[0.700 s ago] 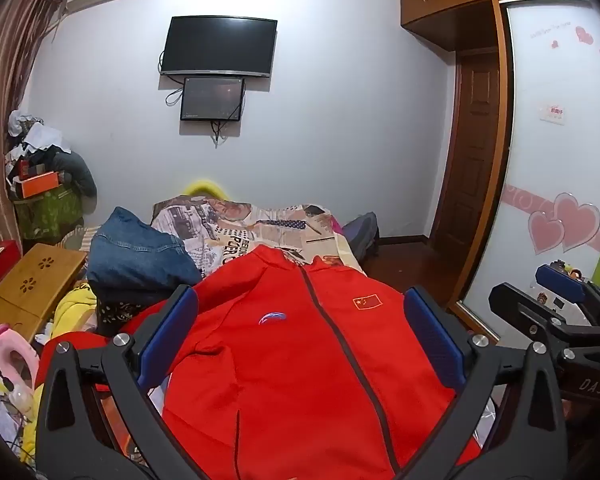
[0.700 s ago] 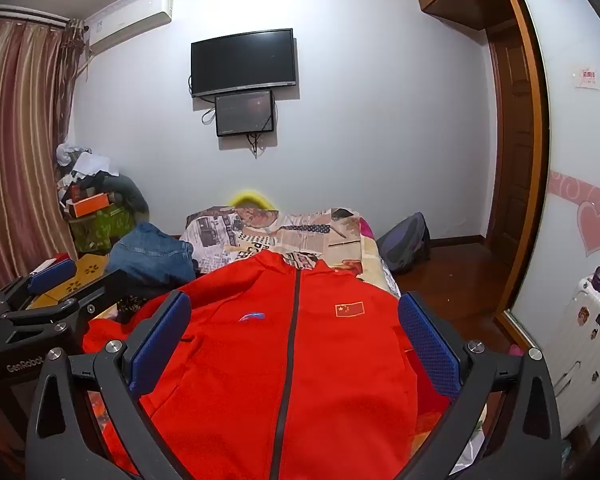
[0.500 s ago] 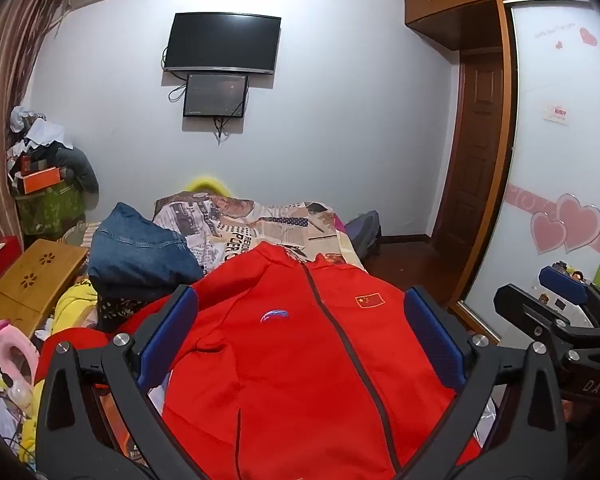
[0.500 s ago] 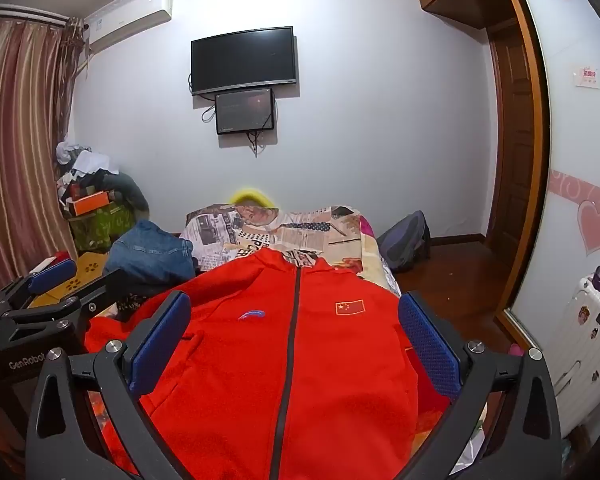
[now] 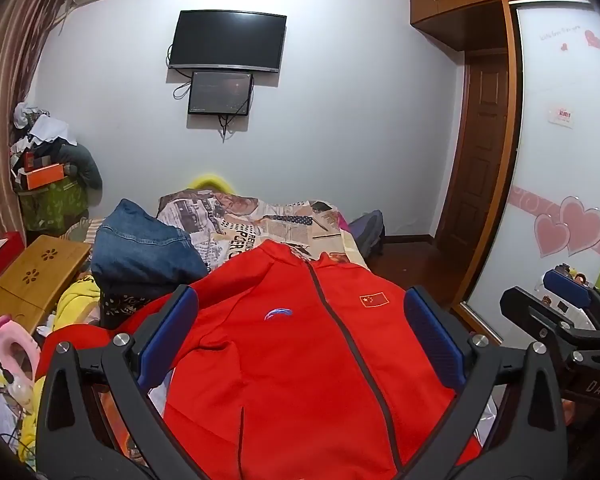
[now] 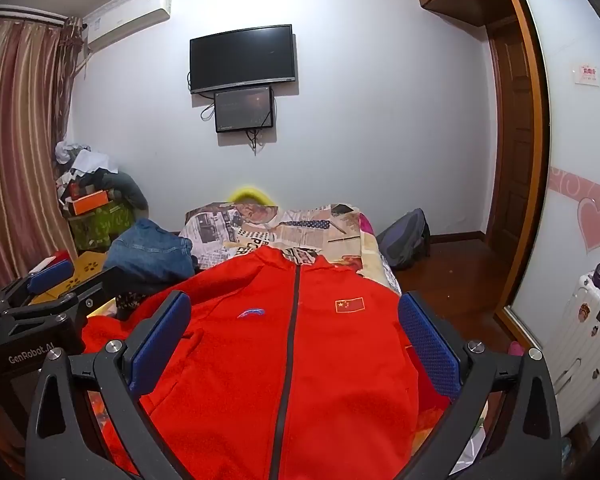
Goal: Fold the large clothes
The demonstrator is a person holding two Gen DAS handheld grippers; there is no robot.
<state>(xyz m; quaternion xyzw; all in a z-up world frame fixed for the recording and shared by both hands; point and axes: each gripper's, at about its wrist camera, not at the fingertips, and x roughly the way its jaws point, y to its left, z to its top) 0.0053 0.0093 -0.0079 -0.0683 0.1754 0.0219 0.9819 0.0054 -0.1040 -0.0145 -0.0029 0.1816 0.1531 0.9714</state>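
A large red zip-up jacket (image 5: pixel 300 360) (image 6: pixel 292 360) lies front up and spread flat on the bed, collar toward the far wall, with a small flag patch and a blue logo on the chest. My left gripper (image 5: pixel 300 332) hovers above its lower half, open wide, nothing between the blue pads. My right gripper (image 6: pixel 294 332) is open too, above the same part of the jacket and slightly further right. Each gripper shows at the edge of the other's view: the right one (image 5: pixel 568 304), the left one (image 6: pixel 48 292). The jacket's hem is hidden below both frames.
A folded pile of blue denim (image 5: pixel 140 248) sits left of the jacket's shoulder. The newspaper-print bedspread (image 5: pixel 260 224) stretches beyond the collar. Clutter and a wooden lap table (image 5: pixel 32 272) crowd the left; a backpack (image 6: pixel 404 240), a white suitcase (image 6: pixel 580 344) and wardrobe doors stand on the right.
Both views have shifted only slightly; the grippers stay open over the jacket, which has not moved.
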